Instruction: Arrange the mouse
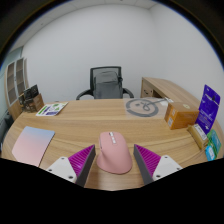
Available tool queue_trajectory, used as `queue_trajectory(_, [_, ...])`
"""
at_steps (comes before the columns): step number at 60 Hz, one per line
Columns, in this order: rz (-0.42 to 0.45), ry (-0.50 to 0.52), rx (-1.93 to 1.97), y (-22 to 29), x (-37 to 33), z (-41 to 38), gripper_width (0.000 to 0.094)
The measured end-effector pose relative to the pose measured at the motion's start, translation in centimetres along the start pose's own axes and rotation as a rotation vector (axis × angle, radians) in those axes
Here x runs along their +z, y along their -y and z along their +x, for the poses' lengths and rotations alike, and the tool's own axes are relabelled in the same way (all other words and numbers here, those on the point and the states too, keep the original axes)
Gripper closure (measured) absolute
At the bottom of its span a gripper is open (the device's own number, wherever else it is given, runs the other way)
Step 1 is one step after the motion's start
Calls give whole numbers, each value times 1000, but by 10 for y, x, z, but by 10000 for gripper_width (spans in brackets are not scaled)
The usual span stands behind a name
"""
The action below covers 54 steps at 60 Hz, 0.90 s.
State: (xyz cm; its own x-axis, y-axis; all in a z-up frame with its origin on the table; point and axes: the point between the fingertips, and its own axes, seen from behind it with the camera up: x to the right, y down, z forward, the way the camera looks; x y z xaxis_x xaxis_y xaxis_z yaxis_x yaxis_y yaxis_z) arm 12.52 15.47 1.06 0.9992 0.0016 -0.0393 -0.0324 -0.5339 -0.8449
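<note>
1. The claw [113, 165] is released — its 2 fingers stand spread apart, each with a magenta pad [80, 162] on its inner face, and neither pad seems to press on anything.
2. The mouse [113, 152], 1 pink one, sits on the table [95, 118] between the 2 fingers, its front pointing away toward the chair [105, 82]. There looks to be a gap at each side, so it rests on the wood by its own weight rather than being held.
3. My judgement: the fingers straddle the mouse because it is the thing to arrange — closing them would grip its sides.
4. 1 pink mouse mat [34, 145] lies flat just to the left of the fingers, near the table's front edge; it is a likely place for the mouse, though that is a guess.
5. Further back I count 1 round coaster-like disc [142, 107], 1 brown cardboard box [181, 115] and 1 purple carton [208, 108] to the right, well apart from the mouse.
6. 1 black office chair stands behind the table, pushed close to its far edge.
</note>
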Motion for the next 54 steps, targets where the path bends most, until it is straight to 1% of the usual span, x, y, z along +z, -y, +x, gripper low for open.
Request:
queue_trajectory(18, [-8, -27, 37, 13, 37, 12, 122])
queue_trajectory(26, [-14, -33, 34, 12, 45, 12, 155])
queue_trajectory(30, [-16, -32, 30, 14, 47, 10, 220])
queue_trajectory(32, [-20, -30, 24, 13, 49, 8, 299])
queue_trajectory(33, [-25, -34, 21, 13, 49, 9, 383])
queue_trajectory(34, [-25, -44, 17, 13, 49, 11, 385])
queue_trajectory(39, [-46, -72, 17, 10, 47, 12, 457])
queue_trajectory(45, [-38, -107, 14, 11, 48, 15, 540])
queue_trajectory(51, [-64, -108, 59, 12, 41, 8, 560])
queue_trajectory(54, [-25, -130, 55, 29, 28, 1, 558])
